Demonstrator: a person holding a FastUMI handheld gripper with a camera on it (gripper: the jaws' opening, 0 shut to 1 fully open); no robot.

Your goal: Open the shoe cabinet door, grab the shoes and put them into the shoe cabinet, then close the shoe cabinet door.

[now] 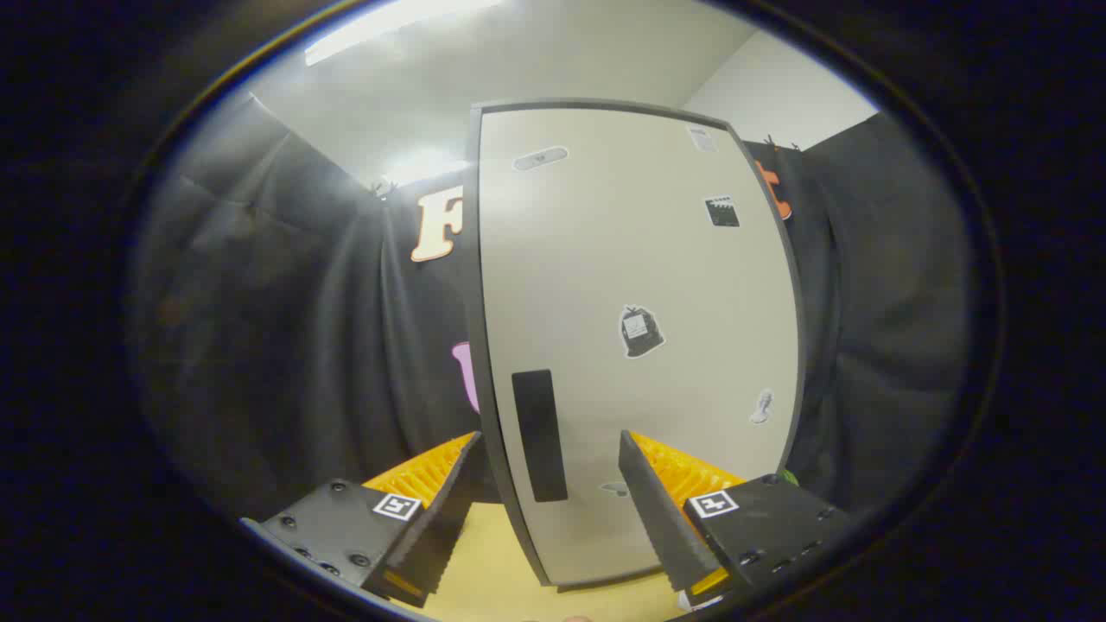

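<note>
Standing in a booth draped with black cloth (285, 328), folds hanging loosely, under a pale ceiling (536, 60) with a bright strip light (389, 26) glaring across it. Resting on a smooth yellowish wooden surface (492, 561) that is showing between and below the fingers.

Facing the shoe cabinet (639, 328) from close up: a tall, flat, off-white door with a dark grey frame, closed, looking matte and smooth. Carrying a dark rectangular recessed handle (539, 436) near its lower left edge, plus several small stickers (641, 332) scattered over the panel.

Pointing the gripper (549, 484) straight at the door's lower part, held about level. Keeping the fingers (657, 510) spread wide apart, released, gripping nothing; ridged inner pads angling inward. Sitting with the handle and the door's left edge in the gap between the two fingertips, just ahead of them; touching or not, cannot tell.
</note>
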